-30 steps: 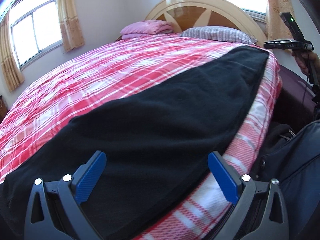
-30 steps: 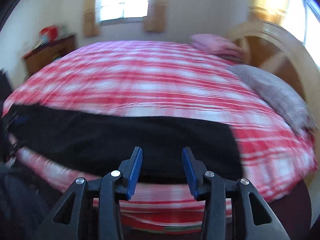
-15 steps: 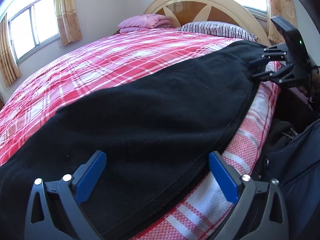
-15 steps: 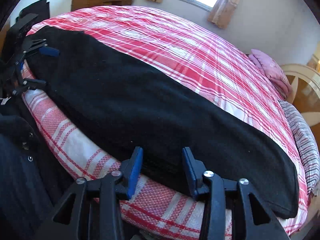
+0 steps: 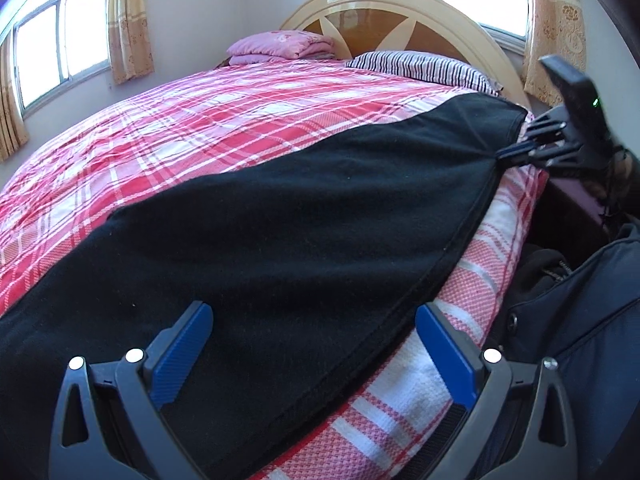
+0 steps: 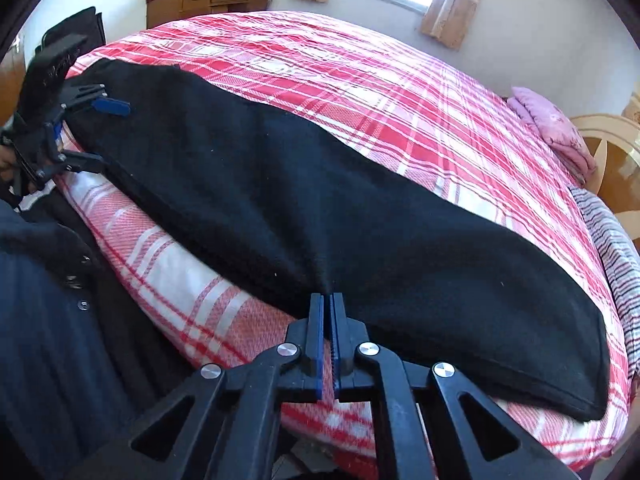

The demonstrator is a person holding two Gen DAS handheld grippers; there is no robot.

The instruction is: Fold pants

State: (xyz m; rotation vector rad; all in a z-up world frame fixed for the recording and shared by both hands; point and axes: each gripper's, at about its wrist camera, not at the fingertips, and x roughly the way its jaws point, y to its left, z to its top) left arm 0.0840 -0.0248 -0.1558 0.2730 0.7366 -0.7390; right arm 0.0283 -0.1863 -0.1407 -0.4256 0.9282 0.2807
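Black pants [image 5: 280, 220] lie flat and lengthwise along the near edge of the red plaid bed [image 5: 200, 128]. My left gripper [image 5: 314, 344] is open and low over one end of them, with one blue pad over the cloth and the other over the bedspread. From the right wrist view, the left gripper [image 6: 102, 134] straddles that end of the pants [image 6: 320, 200]. My right gripper [image 6: 329, 300] is closing tight on the pants' near edge, and the cloth is pinched into a ridge between its pads. It also shows as the right gripper [image 5: 510, 154] biting the far end.
A folded pink blanket [image 5: 280, 42] and a striped pillow [image 5: 420, 66] lie by the cream headboard [image 5: 400, 4]. A wooden dresser [image 6: 208, 0] stands beyond the bed's foot. The person's dark clothing [image 5: 580, 300] presses against the bedside.
My right gripper swung down to the pants' near edge and shut on it, pulling up a small ridge. My left gripper stayed open and hardly moved.
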